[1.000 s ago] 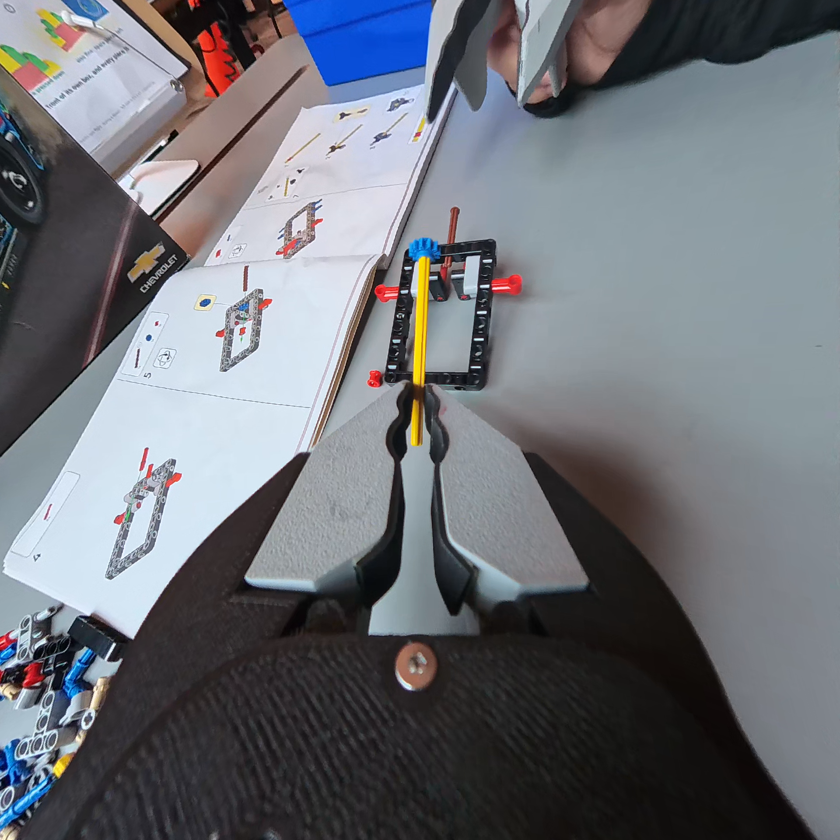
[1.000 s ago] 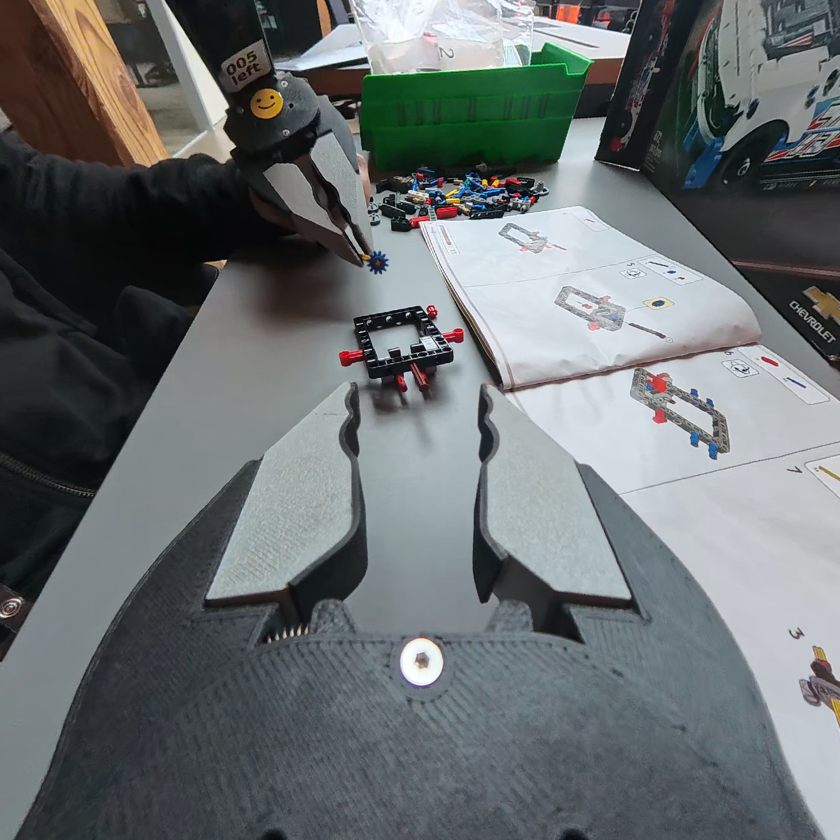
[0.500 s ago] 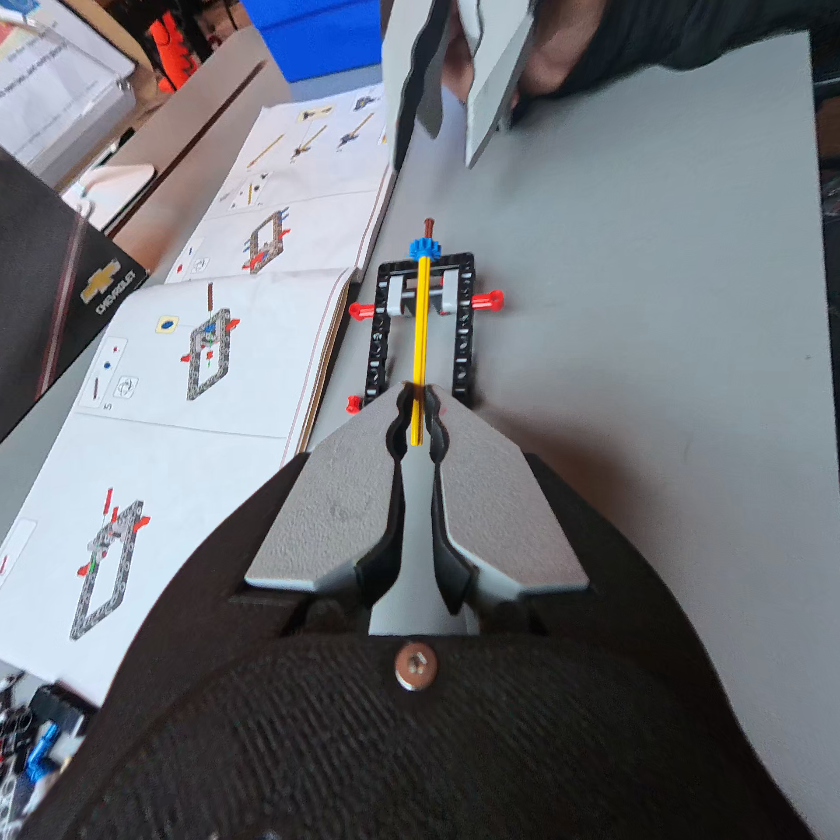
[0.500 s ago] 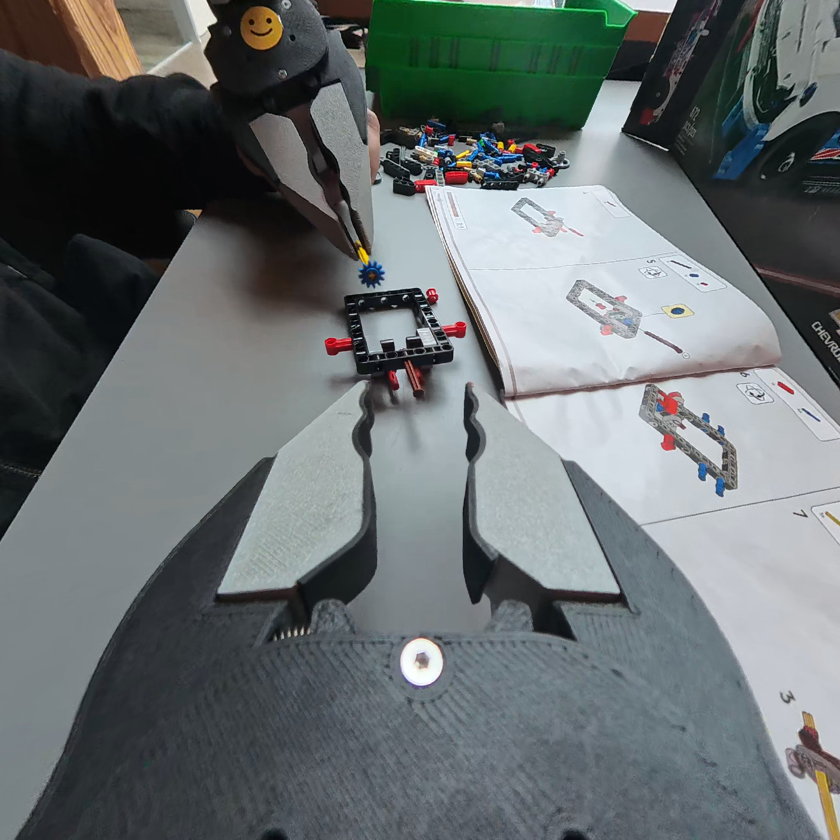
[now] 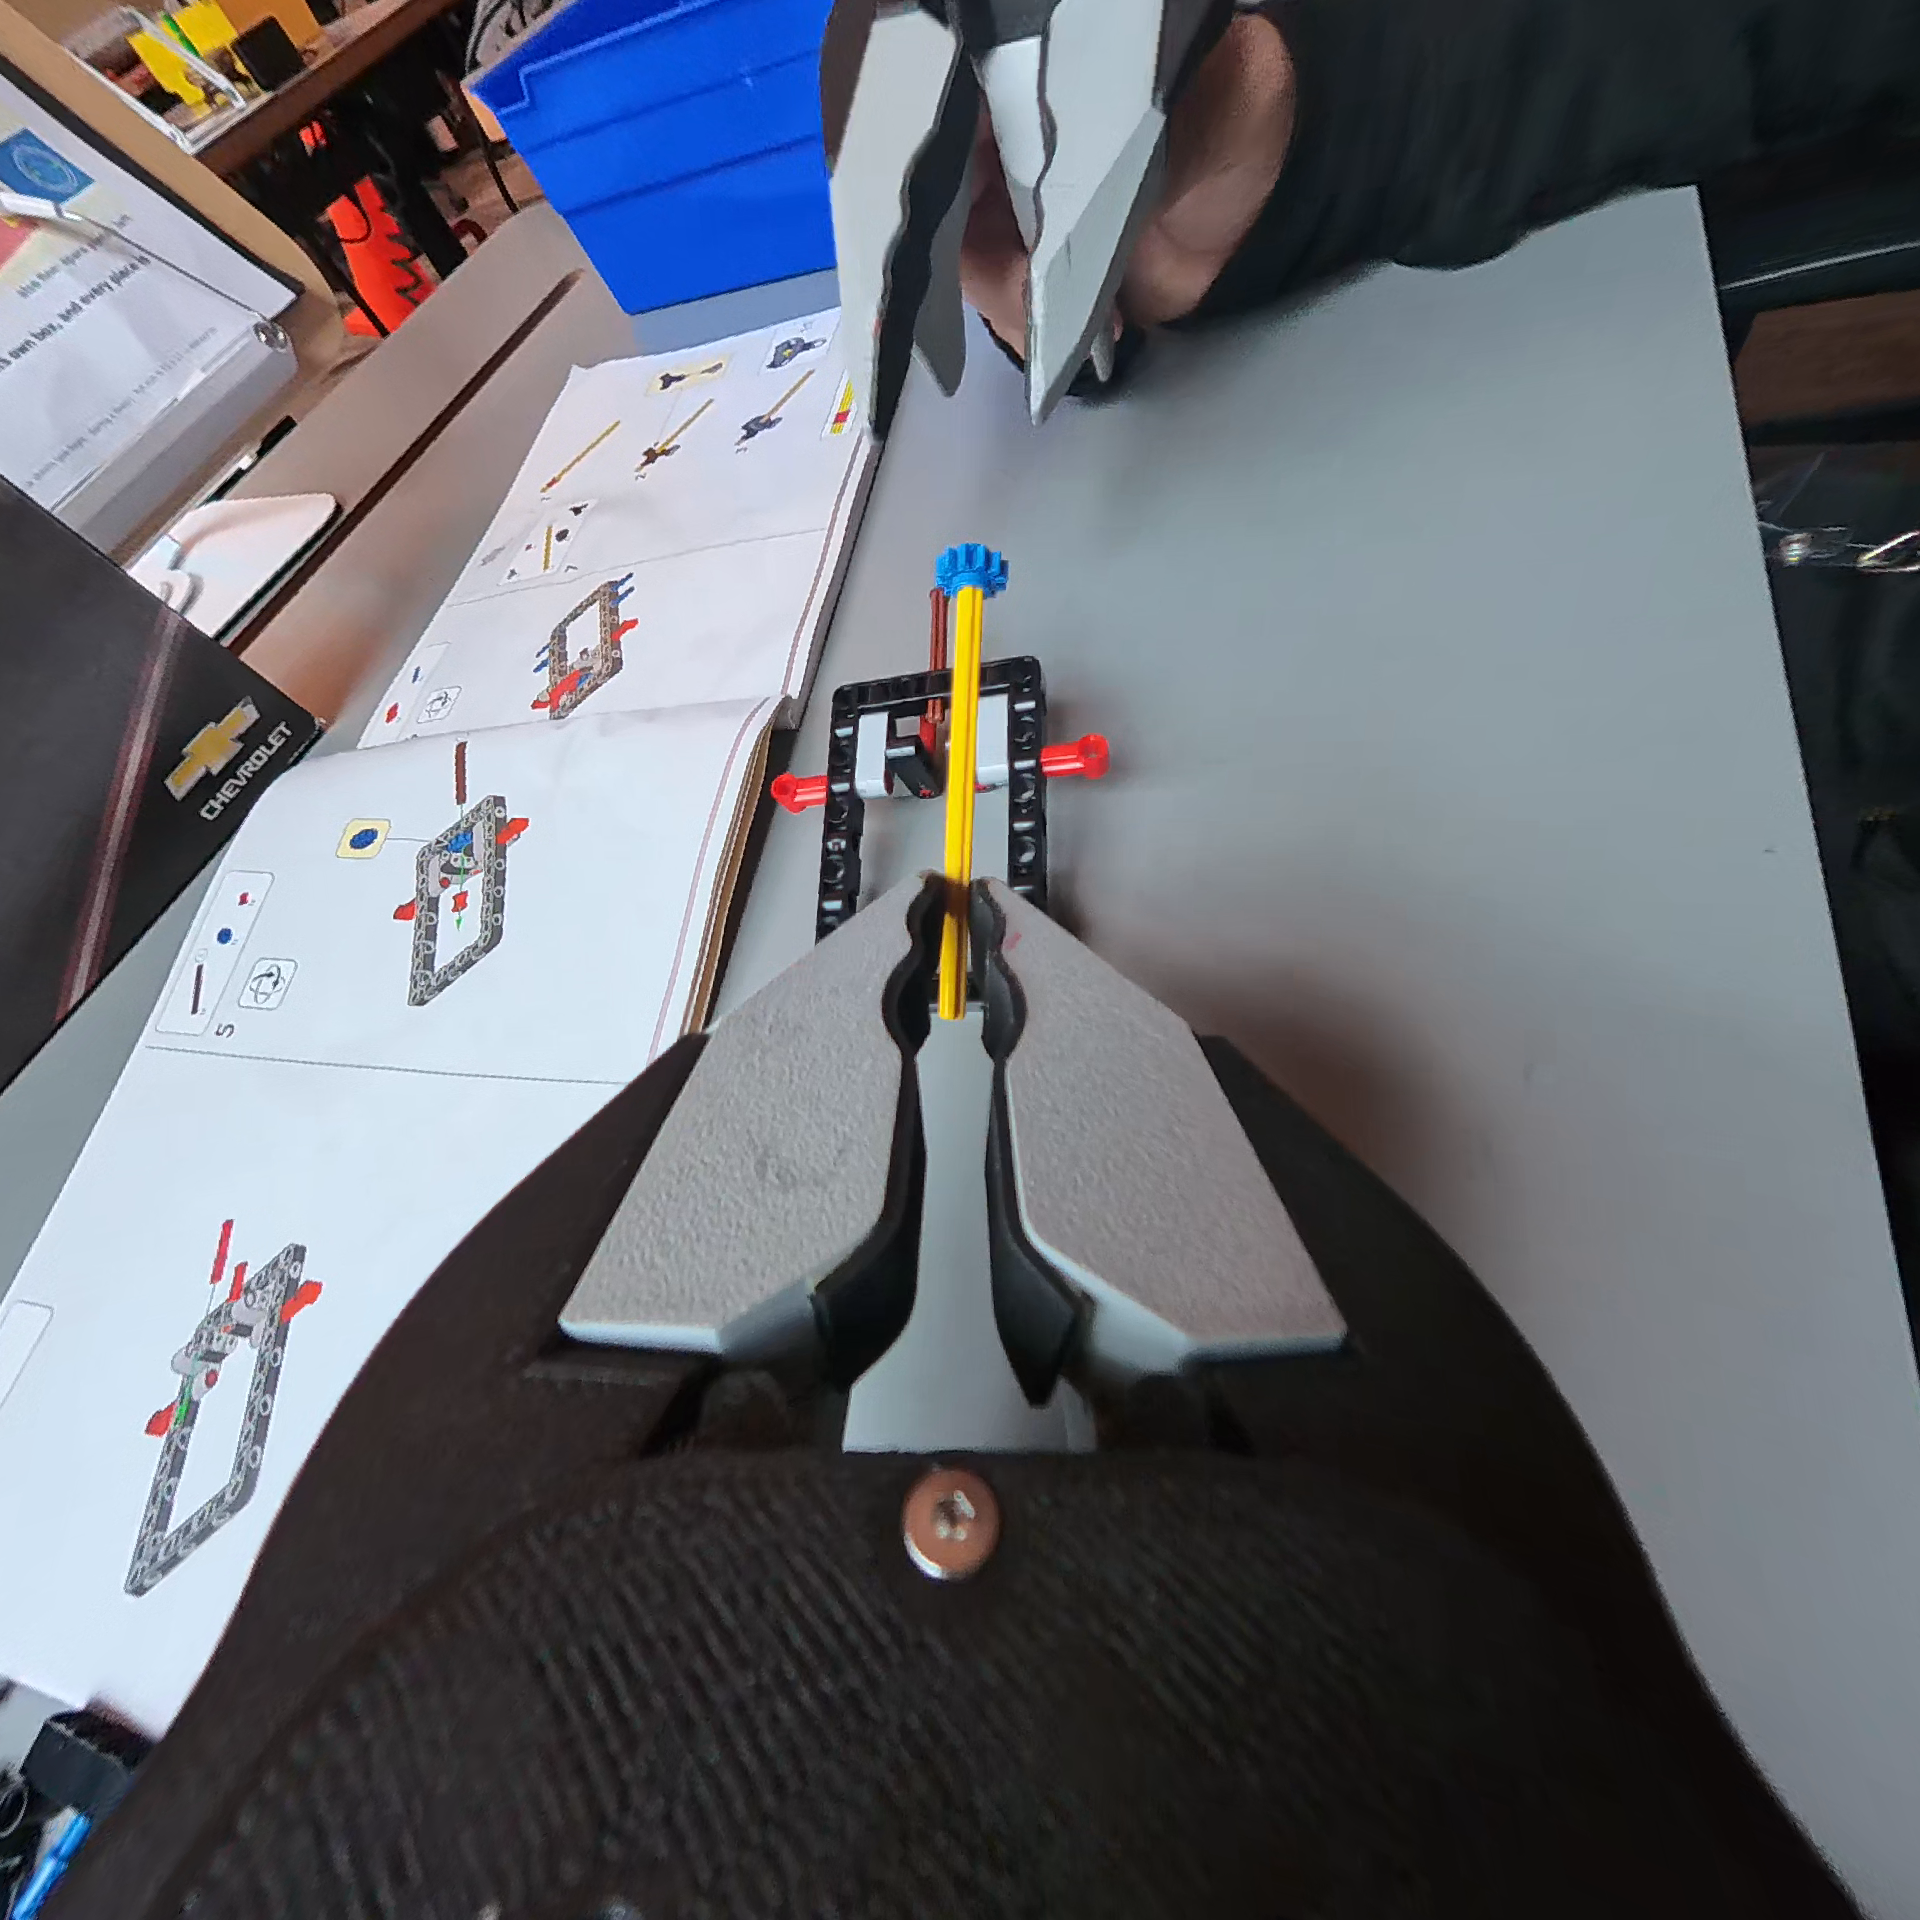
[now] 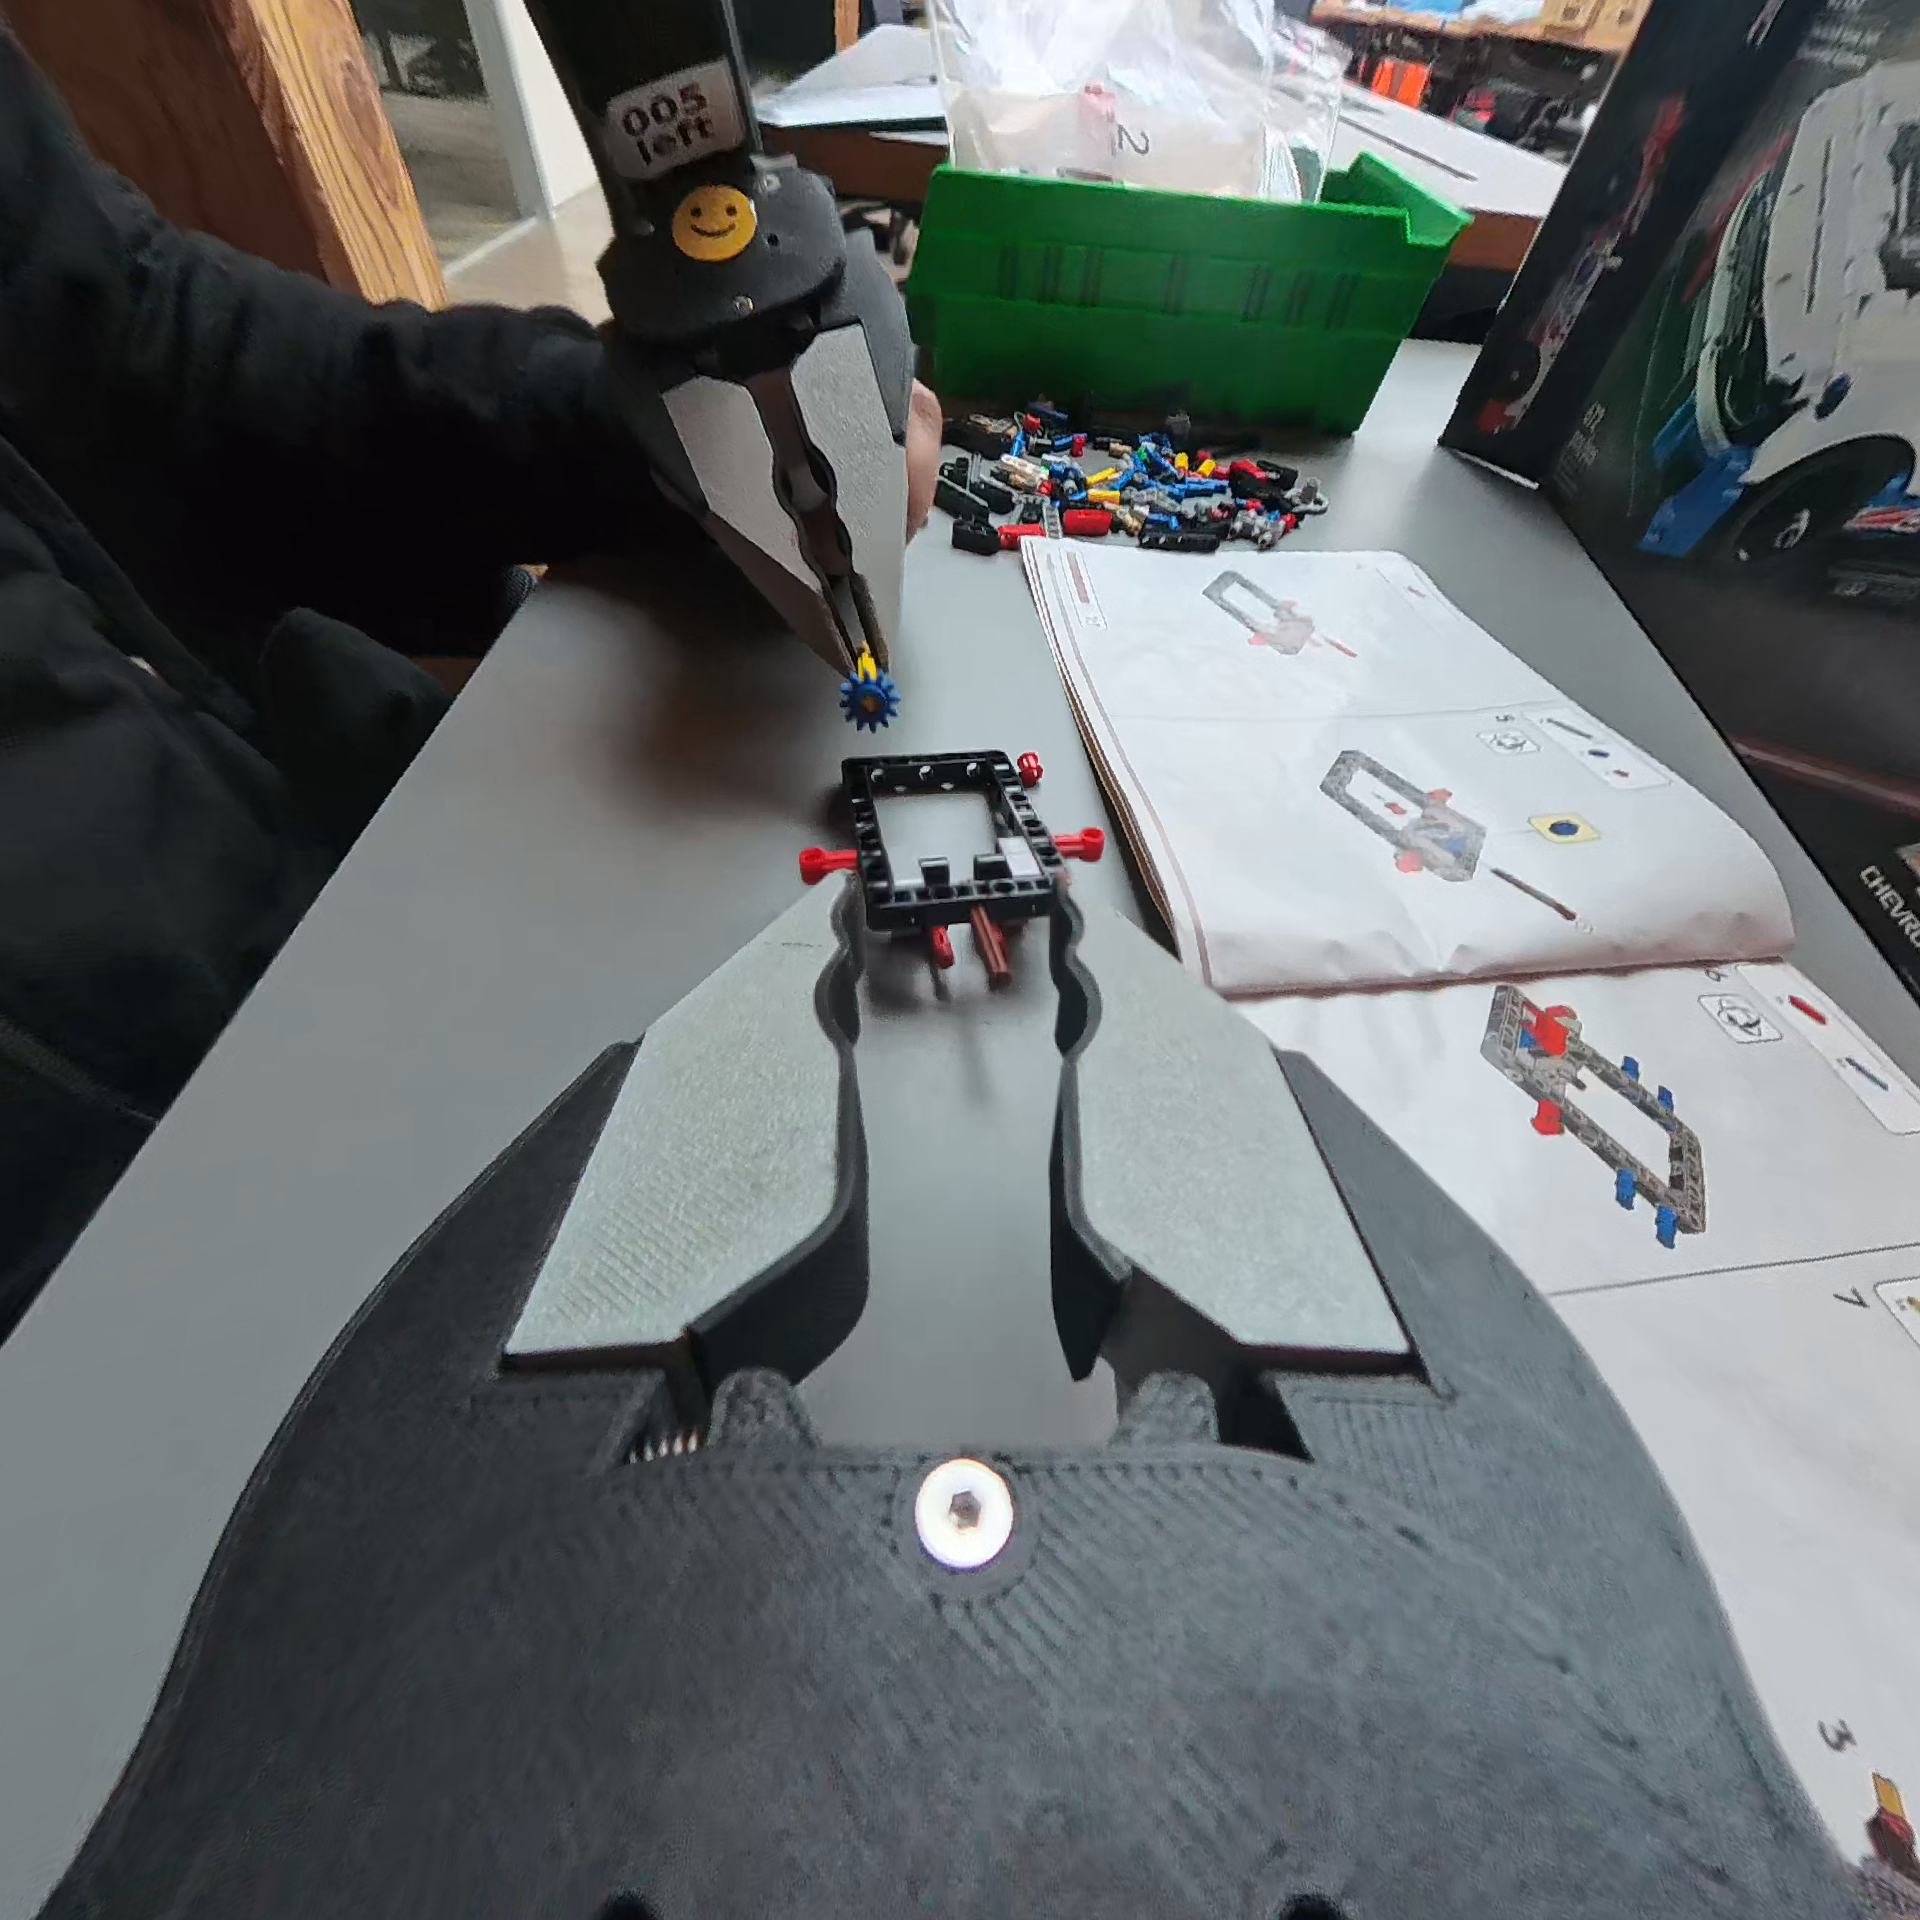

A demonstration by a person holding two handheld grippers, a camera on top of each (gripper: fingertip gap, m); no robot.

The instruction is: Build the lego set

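Note:
A black rectangular lego frame (image 5: 1023,790) with red pins and a brown axle lies on the grey table; it also shows in the right wrist view (image 6: 940,894). My left gripper (image 5: 954,896) is shut on a yellow axle (image 5: 961,748) with a blue gear (image 5: 970,569) at its far tip, held above the frame. In the right wrist view the left gripper (image 6: 868,649) holds the gear (image 6: 869,702) just beyond the frame's far side. My right gripper (image 6: 951,920) is open and empty, its fingertips either side of the frame's near end; it also shows in the left wrist view (image 5: 961,390).
An open instruction booklet (image 6: 1434,831) lies right of the frame. A pile of loose lego parts (image 6: 1132,499) lies before a green bin (image 6: 1164,281). A set box (image 6: 1745,343) stands at the right. A blue bin (image 5: 675,145) stands beyond the booklet. A person's dark sleeve (image 6: 260,436) is at left. The left gripper's tips are roughly 11 centimetres from the right gripper's.
My right gripper moved forward to the frame and narrowed its opening. My left gripper moved the axle and gear over the frame toward its far end.

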